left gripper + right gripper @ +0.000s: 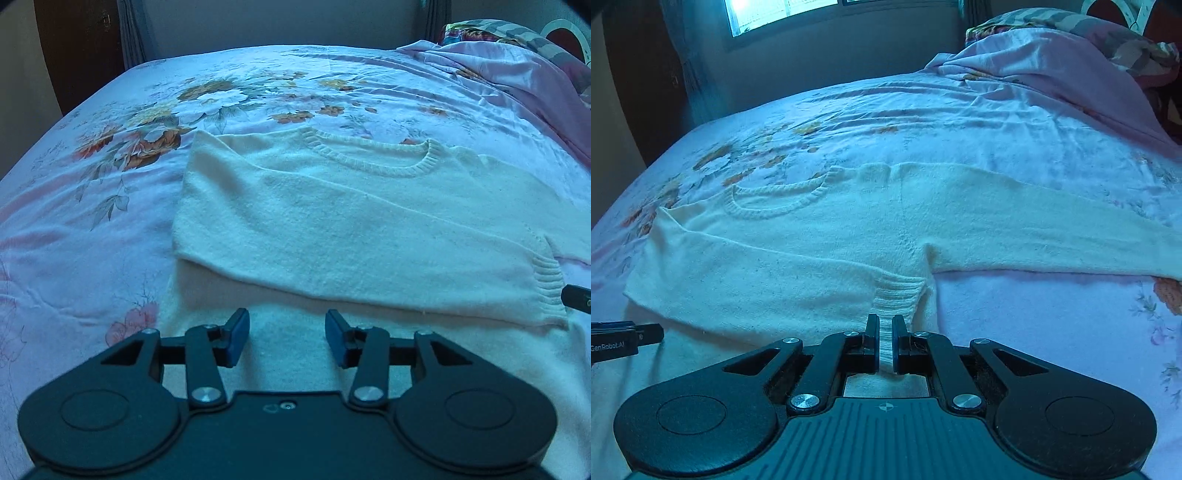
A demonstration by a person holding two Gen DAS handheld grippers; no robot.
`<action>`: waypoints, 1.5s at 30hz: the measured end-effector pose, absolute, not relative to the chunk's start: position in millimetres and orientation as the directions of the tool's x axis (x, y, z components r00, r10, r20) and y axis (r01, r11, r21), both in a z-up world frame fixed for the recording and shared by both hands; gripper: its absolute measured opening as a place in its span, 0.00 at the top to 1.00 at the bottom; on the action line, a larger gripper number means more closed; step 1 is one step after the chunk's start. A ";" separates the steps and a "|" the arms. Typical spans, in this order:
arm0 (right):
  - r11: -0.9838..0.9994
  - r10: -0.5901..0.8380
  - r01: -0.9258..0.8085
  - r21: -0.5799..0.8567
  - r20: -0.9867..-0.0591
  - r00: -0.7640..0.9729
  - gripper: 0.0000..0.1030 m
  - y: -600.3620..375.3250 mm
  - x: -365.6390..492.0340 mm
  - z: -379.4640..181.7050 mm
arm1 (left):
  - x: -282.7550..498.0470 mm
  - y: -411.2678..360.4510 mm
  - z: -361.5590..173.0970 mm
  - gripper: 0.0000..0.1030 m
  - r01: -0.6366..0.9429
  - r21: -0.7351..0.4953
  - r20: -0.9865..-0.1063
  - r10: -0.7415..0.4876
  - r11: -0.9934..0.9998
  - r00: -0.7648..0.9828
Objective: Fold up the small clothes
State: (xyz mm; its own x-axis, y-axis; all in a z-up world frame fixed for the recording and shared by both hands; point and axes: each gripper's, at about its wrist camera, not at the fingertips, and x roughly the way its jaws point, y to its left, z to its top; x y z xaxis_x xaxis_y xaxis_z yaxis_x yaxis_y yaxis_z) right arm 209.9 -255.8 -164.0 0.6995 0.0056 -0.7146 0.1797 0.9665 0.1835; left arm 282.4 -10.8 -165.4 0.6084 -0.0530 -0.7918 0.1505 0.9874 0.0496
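A cream knitted sweater [332, 221] lies flat on the bed, collar away from me. One sleeve is folded across its body, with the ribbed cuff [546, 280] at the right. My left gripper [287, 339] is open and empty just above the sweater's lower part. In the right wrist view the sweater [812, 240] spreads ahead, its other sleeve [1052, 236] stretched out to the right. My right gripper [885, 343] is shut on the ribbed cuff [897, 295] of the folded sleeve. The right gripper's tip shows at the left wrist view's right edge [576, 299].
The bed has a pale floral sheet [110, 177]. A pink blanket [1052, 74] and patterned pillows [1071, 26] are heaped at the far right. A window [775, 11] and wall lie beyond the bed. The left gripper shows at the left [624, 339].
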 end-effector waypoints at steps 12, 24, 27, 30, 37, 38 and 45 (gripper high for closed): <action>0.920 -0.121 0.355 0.167 -0.740 0.661 0.64 -340.6 158.7 -162.3 | 253.0 -46.9 -159.0 0.56 0.187 0.041 -0.797 -0.080 0.982 0.599; 0.794 -0.256 0.577 0.193 -0.754 0.604 0.38 -470.9 126.2 -170.5 | 257.1 -75.0 -165.9 0.53 0.189 0.069 -0.797 -0.060 0.980 0.601; 0.742 -0.268 0.633 0.222 -0.767 0.583 0.51 -499.6 125.9 -176.5 | 260.7 -76.2 -167.9 0.53 0.182 0.068 -0.800 -0.055 0.981 0.597; 0.674 -0.265 0.683 0.281 -0.771 0.579 0.54 -525.9 126.1 -182.4 | 264.1 -76.0 -169.5 0.53 0.184 0.077 -0.800 -0.049 0.980 0.598; 0.560 -0.285 0.748 0.357 -0.764 0.579 0.54 -570.6 139.2 -187.0 | 278.3 -63.4 -171.3 0.51 0.143 0.088 -0.795 -0.017 0.986 0.607; 0.553 -0.298 0.755 0.351 -0.763 0.573 0.55 -574.4 142.1 -187.8 | 281.4 -60.7 -172.1 0.51 0.132 0.088 -0.796 -0.010 0.987 0.606; 0.488 -0.335 0.790 0.372 -0.755 0.563 0.88 -593.1 152.0 -194.8 | 286.1 -44.9 -175.8 0.43 0.099 0.085 -0.794 0.008 0.991 0.608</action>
State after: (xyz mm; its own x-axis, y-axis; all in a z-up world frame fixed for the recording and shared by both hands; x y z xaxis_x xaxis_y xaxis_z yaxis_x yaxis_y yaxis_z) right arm 152.0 -593.1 -194.8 0.5632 -0.3353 -0.7552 0.7897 0.4876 0.3724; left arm 286.1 -44.9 -175.8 0.6080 0.0078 -0.7939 0.0987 0.9914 0.0854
